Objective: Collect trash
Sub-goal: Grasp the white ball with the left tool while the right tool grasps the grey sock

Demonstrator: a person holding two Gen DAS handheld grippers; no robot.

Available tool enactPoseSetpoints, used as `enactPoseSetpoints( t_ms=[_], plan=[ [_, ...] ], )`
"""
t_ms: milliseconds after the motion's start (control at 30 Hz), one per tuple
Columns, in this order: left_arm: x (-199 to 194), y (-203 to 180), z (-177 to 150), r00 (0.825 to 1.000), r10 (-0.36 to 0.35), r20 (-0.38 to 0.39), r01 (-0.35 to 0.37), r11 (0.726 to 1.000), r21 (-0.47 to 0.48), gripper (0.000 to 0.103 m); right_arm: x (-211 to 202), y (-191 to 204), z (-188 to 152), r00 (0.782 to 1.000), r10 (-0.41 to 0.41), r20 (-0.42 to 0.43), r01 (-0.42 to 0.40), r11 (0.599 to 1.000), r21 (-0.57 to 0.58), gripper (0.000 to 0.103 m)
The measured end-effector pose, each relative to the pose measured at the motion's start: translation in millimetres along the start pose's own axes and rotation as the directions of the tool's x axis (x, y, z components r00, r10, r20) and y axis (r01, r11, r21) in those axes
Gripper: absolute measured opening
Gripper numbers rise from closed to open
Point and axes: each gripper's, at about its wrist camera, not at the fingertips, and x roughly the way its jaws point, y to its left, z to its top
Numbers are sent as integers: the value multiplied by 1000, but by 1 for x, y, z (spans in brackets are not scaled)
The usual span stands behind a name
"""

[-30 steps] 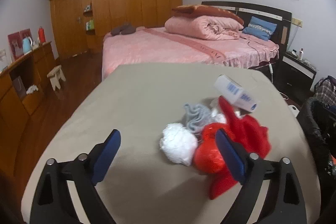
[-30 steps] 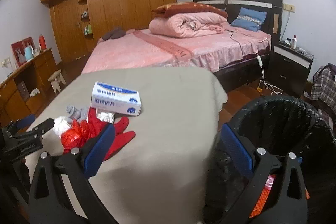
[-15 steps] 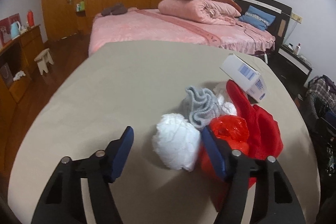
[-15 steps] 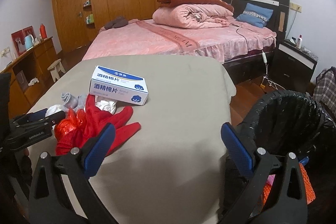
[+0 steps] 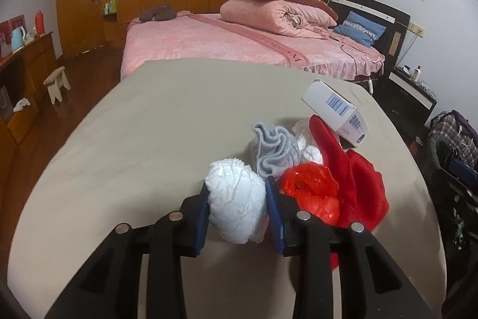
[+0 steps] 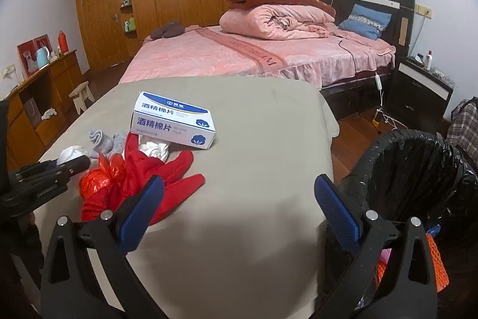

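The white paper ball (image 5: 237,199) sits near the table's (image 5: 149,124) front left edge, at the left end of the trash pile. It lies right between the left gripper's (image 5: 236,211) blue fingers (image 5: 200,214), which are closing on it and look to touch both sides. The left hand is much nearer to it. The right gripper (image 6: 239,208) hangs over the table's right edge beside the black trash bin (image 6: 418,169), fingers spread wide, holding nothing.
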Motion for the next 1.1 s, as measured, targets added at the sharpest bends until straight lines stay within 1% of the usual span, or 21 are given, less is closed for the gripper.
enactPoseSetpoints(
  t_ms=[100,200,267,433,567,700,767,900,1100],
  plan=[
    [-11,7,-3,1000,22,12,-22,1000,13,35,0,2,2,1000,7,4,-7,1000,2,98],
    [-19,19,-2,999,43,22,-43,999,-8,35,1,8,5,1000,29,7,-29,1000,2,98],
    [-23,30,1,996,76,39,-76,997,-15,35,2,15,10,999,52,12,-52,999,0,98],
    [-27,53,9,991,123,57,-121,992,-35,35,9,44,23,992,129,13,-129,992,-14,98],
    [-28,66,13,988,138,66,-135,989,-54,35,20,75,32,980,198,-3,-198,980,-25,97],
    [-29,77,14,987,146,72,-141,987,-75,35,27,102,38,969,246,-19,-247,968,-49,97],
    [-29,83,14,986,150,72,-144,986,-84,35,31,113,40,965,262,-25,-263,963,-56,96],
    [-28,94,13,985,157,72,-148,983,-107,35,46,131,45,958,279,-60,-283,956,-74,85],
    [-28,107,6,983,171,67,-162,978,-130,35,62,155,44,954,280,-107,-291,950,-110,84]
  ],
)
